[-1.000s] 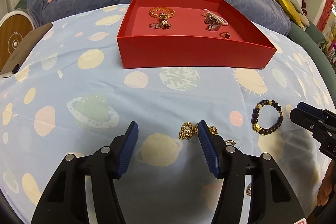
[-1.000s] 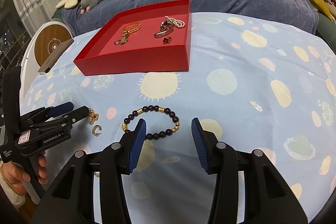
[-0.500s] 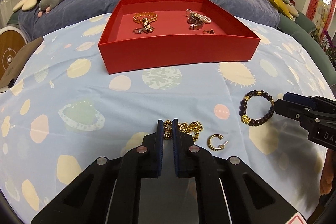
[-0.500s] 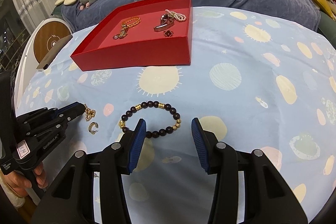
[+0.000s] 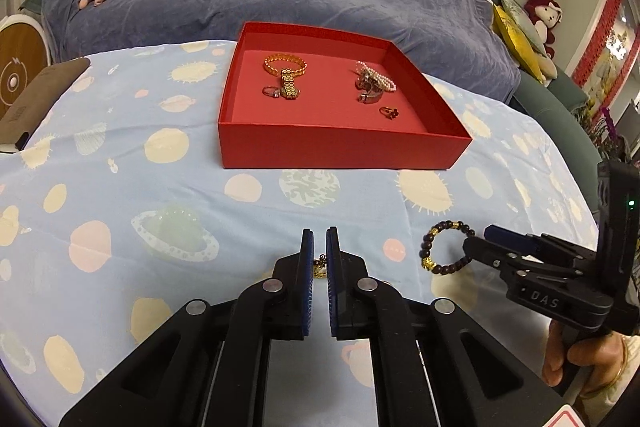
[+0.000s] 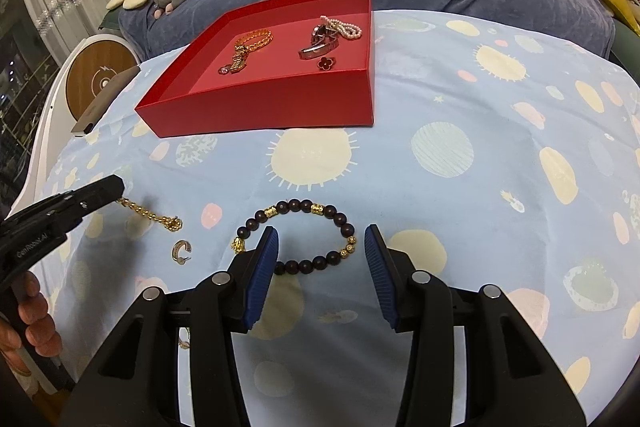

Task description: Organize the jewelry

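left wrist: left gripper point(image 5: 319, 247) clamped on one gold chain point(image 5: 319, 268); one red tray point(image 5: 344, 150) ahead | right wrist: right gripper point(image 6: 321, 247) half-open, empty, over one beaded bracelet point(image 6: 295, 235); chain point(image 6: 152, 215) runs left-right; one earring point(image 6: 182, 251) on tabletop point(image 6: 460, 187)

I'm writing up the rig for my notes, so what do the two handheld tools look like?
Both are black plastic with angular cut-out arms, silver pivot bolts and ribbed blue pads on the fingers. The left tool bears pale lettering along its side, the right tool raised letters and a small green light on its upright block. A thin gold bangle shows at the wrist of the hand gripping the right one. No cables are visible.
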The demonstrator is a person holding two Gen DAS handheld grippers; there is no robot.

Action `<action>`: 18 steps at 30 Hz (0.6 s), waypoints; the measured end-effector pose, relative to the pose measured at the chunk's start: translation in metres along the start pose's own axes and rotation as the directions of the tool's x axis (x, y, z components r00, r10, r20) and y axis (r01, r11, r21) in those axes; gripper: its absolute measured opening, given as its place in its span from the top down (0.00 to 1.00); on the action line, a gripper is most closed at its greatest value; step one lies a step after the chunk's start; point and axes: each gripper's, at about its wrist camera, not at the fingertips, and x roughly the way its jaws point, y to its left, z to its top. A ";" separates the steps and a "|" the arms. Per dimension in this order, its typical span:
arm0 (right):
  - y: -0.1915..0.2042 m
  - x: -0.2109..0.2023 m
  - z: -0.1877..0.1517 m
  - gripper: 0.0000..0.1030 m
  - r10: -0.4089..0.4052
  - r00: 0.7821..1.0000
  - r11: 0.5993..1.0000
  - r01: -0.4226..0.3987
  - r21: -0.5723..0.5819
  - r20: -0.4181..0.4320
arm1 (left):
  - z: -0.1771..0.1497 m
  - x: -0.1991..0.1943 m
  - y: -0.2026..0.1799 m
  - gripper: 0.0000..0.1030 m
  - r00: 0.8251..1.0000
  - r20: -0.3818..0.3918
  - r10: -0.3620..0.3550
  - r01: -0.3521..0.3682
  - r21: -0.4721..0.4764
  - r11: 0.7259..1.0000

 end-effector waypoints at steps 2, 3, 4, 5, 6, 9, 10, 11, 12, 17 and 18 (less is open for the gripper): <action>0.000 0.003 0.000 0.58 -0.007 1.000 1.000 0.007 -0.003 0.000 | 0.004 -0.006 0.000 0.96 1.000 0.013 -0.009 0.009 -0.004 1.000; 0.000 0.004 0.001 0.58 -0.009 1.000 1.000 0.009 -0.004 0.000 | 0.005 -0.008 0.000 0.96 1.000 0.018 -0.014 0.014 -0.007 1.000; 0.000 0.006 0.002 0.59 -0.012 1.000 1.000 0.012 -0.004 0.001 | 0.006 -0.010 0.000 0.96 1.000 0.022 -0.018 0.018 -0.011 1.000; 0.000 0.008 0.003 0.60 -0.014 1.000 1.000 0.014 -0.005 0.000 | 0.007 -0.012 0.000 0.96 0.999 0.027 -0.020 0.020 -0.013 1.000; 0.000 0.009 0.003 0.62 -0.017 1.000 1.000 0.017 -0.006 0.000 | 0.009 -0.013 0.000 0.96 0.999 0.028 -0.021 0.022 -0.015 1.000; 0.000 0.013 0.004 0.69 -0.031 1.000 0.999 0.031 -0.015 0.002 | 0.010 -0.015 0.001 0.96 0.999 0.032 -0.024 0.025 -0.020 0.999; 0.000 0.014 0.004 0.70 -0.039 0.999 0.999 0.039 -0.020 0.007 | 0.011 -0.015 0.001 0.96 0.999 0.032 -0.027 0.027 -0.020 0.999; 0.000 0.015 0.004 0.72 -0.043 0.999 0.999 0.044 -0.023 0.009 | 0.011 -0.015 0.001 0.96 0.999 0.033 -0.027 0.028 -0.022 0.999; 0.001 0.015 0.004 0.75 -0.044 0.999 0.999 0.045 -0.027 0.010 | 0.011 -0.015 0.001 0.96 0.999 0.033 -0.028 0.029 -0.021 0.999; 0.001 0.015 0.004 0.90 -0.054 0.999 0.998 0.054 -0.040 0.009 | 0.012 -0.015 0.002 0.96 0.999 0.033 -0.028 0.029 -0.022 0.999; 0.002 0.015 0.004 0.91 -0.052 0.999 0.998 0.052 -0.044 0.009 | 0.013 -0.015 0.002 0.96 0.999 0.033 -0.029 0.030 -0.023 0.999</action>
